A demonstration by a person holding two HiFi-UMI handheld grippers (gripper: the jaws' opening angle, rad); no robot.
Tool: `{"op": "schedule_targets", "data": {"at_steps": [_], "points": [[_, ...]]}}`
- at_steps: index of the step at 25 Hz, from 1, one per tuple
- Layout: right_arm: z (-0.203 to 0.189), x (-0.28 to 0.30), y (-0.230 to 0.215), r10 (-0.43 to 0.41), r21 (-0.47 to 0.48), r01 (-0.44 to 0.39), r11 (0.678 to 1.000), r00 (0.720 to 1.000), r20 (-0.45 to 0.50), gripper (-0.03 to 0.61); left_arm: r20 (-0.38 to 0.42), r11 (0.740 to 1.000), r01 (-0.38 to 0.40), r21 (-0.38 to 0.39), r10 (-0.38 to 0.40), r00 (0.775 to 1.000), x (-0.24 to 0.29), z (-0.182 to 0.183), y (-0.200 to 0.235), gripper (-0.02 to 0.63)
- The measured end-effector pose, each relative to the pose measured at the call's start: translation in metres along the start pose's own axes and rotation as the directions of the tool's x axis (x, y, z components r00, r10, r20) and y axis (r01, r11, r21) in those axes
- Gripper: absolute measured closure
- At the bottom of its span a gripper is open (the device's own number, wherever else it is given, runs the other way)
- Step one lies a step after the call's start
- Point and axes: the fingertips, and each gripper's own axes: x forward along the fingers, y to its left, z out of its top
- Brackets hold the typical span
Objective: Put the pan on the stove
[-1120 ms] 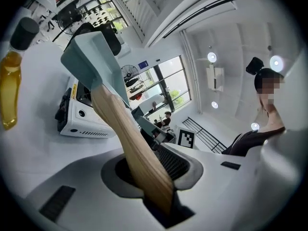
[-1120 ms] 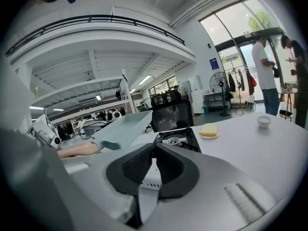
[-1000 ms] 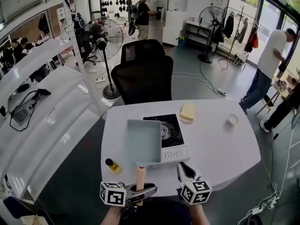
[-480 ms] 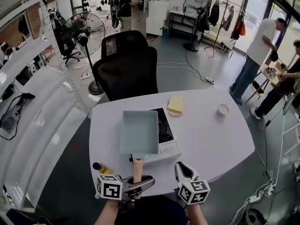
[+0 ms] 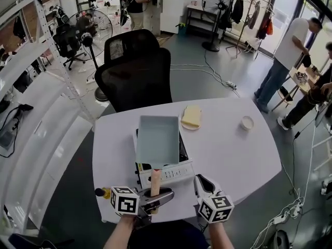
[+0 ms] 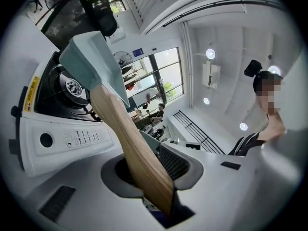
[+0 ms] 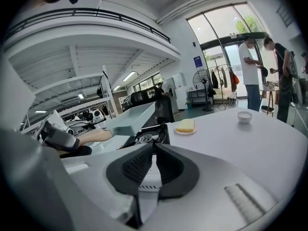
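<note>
Left tool (image 5: 157,197) is clamped on the wooden handle (image 5: 155,182) of the pan (image 5: 158,139), its two pads pressing the lower end of the handle from either side. The handle runs from the tool, over the near edge of the stove (image 5: 171,174), up to the pan. The pan is a rectangular, pale blue-grey one with raised walls. It sits over the stove's black burner area and hides most of it from the head view, leaving the white control panel bare on the near side. In the left gripper view the burner ring shows just beside and below the pan's left wall. Whether the pan's base touches the burner I cannot tell.

Right tool (image 5: 201,182) hangs just to the right of the stove's near corner, its jaws brought together with nothing between them.

The stove stands near the middle of the white bench (image 5: 233,154). Beyond the stove and a little to its right lies a yellow block (image 5: 191,116) on a plate. Well to the right of the stove is a small white bowl (image 5: 247,122). Left of the stove's near corner, beside the left tool, stands a small bottle (image 5: 102,193) with a dark cap. Behind the stove, past the bench's far edge, is a black office chair (image 5: 136,77).
</note>
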Motion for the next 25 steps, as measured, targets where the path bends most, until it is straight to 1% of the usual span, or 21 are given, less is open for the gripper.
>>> {"op": "schedule_targets", "data": {"at_steps": [5,10,12,15,22,25], "points": [[-0.004,0.006,-0.017,-0.007,0.009,0.007,1.000,0.999,-0.037,0.552,-0.013,1.000,0.005,-0.025,-0.006,1.000,0.017,0.005,0.015,0.502],[-0.011,0.012,-0.033,-0.020,0.014,0.021,1.000,0.997,-0.074,0.552,-0.017,0.998,-0.005,-0.055,0.004,1.000,0.023,0.007,0.030,0.501],[-0.014,0.015,-0.039,-0.026,0.016,0.028,0.999,0.996,-0.086,0.552,-0.028,0.998,-0.021,-0.056,0.020,0.999,0.025,0.008,0.038,0.500],[-0.018,0.018,-0.043,-0.032,0.022,0.034,0.999,0.995,-0.098,0.552,-0.039,0.998,-0.042,-0.054,0.040,0.998,0.025,0.008,0.048,0.500],[-0.024,0.022,-0.053,-0.040,0.032,0.044,0.998,0.992,-0.119,0.552,-0.048,0.995,-0.065,-0.076,0.061,0.997,0.028,0.005,0.064,0.500],[-0.028,0.023,-0.056,-0.041,0.035,0.046,0.998,0.991,-0.130,0.552,-0.035,0.994,-0.055,-0.092,0.052,0.998,0.028,0.004,0.065,0.502]]}}
